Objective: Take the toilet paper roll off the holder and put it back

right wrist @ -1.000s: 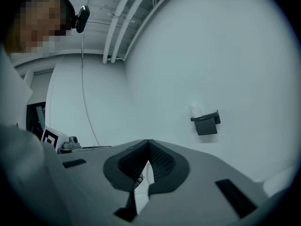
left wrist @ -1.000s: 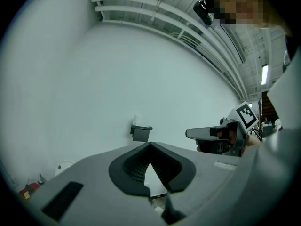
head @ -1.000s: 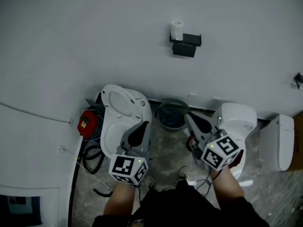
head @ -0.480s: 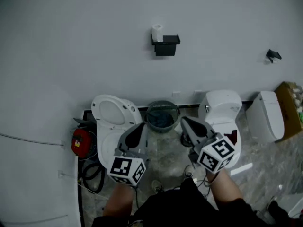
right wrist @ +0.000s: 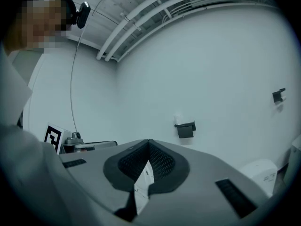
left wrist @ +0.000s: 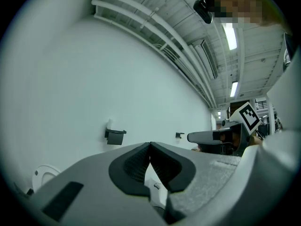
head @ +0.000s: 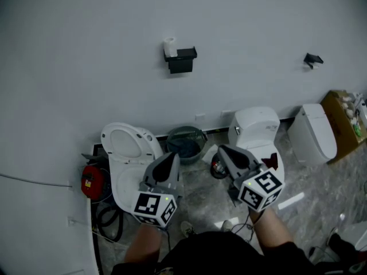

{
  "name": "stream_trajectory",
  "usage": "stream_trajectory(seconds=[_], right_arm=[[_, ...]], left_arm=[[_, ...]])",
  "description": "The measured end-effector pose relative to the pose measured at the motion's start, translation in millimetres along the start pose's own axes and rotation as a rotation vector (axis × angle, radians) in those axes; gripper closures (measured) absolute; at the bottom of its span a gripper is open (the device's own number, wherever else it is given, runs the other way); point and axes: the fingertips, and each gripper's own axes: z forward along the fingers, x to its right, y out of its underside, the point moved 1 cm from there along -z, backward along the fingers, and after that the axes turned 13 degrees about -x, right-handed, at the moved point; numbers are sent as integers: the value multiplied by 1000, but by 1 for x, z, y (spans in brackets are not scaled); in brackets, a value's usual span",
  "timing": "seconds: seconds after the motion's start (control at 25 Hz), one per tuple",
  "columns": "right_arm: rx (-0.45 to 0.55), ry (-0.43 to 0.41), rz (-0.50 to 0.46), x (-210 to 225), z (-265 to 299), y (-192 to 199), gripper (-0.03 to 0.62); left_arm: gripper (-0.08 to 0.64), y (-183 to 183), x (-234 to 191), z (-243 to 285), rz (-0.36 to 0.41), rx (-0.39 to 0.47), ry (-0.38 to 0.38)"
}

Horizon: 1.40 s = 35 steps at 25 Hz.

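– Both the left tongs [head: 171,154] and the right tongs [head: 221,149] are seen pressed together, empty, well short of the wall.
– Where is the toilet paper roll [head: 170,47] found?
– Upright on the black holder [head: 182,60]. It is judged light, soft and easily crushed, so its sides should be pinched gently. Bare wall surrounds it; an open toilet [head: 129,153] and a bin [head: 186,142] crowd the floor beneath.

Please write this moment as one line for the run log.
stage: pick not yet begun | toilet paper roll: upright on holder | left gripper: shut, empty | right gripper: shut, empty | both: apart from roll
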Motion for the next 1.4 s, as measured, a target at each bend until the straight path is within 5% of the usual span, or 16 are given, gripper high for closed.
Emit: stream_trajectory(seconds=[0.72, 1.4], right_arm=[[20, -183, 20, 60, -105, 16, 595], [-5, -254, 0, 74, -122, 30, 595]], left_arm=[[555, 6, 146, 8, 36, -41, -146], [555, 29, 181, 15, -8, -52, -191]])
